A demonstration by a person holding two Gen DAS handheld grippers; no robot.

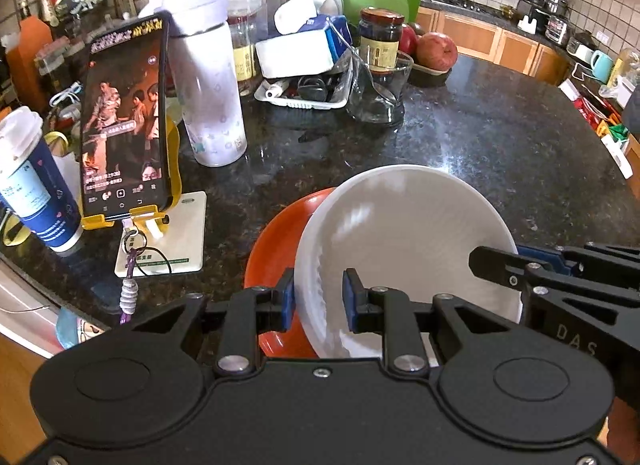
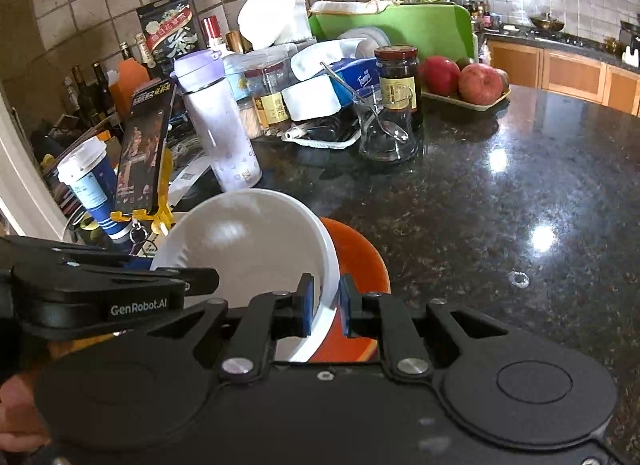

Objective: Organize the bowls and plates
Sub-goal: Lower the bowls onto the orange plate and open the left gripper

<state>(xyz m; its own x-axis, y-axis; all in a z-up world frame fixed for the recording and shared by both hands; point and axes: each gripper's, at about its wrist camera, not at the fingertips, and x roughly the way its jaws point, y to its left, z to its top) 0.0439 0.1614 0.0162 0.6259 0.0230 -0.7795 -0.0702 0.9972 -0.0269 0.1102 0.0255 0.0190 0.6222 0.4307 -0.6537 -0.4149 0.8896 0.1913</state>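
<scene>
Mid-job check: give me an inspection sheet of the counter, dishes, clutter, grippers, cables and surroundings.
Surface: dark speckled counter, glossy.
Job's things: white bowl held tilted over an orange plate.
Clutter: phone on stand, bottle, paper cup, jar, glass cup, apples.
Grippers: left gripper and right gripper each shut on the bowl's rim.
Cables: white cable behind the phone.
Surroundings: tiled wall, wooden cabinets.

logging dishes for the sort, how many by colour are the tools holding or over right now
white bowl: 1, held by left tool and right tool
orange dish: 1, beneath the bowl
total: 2
</scene>
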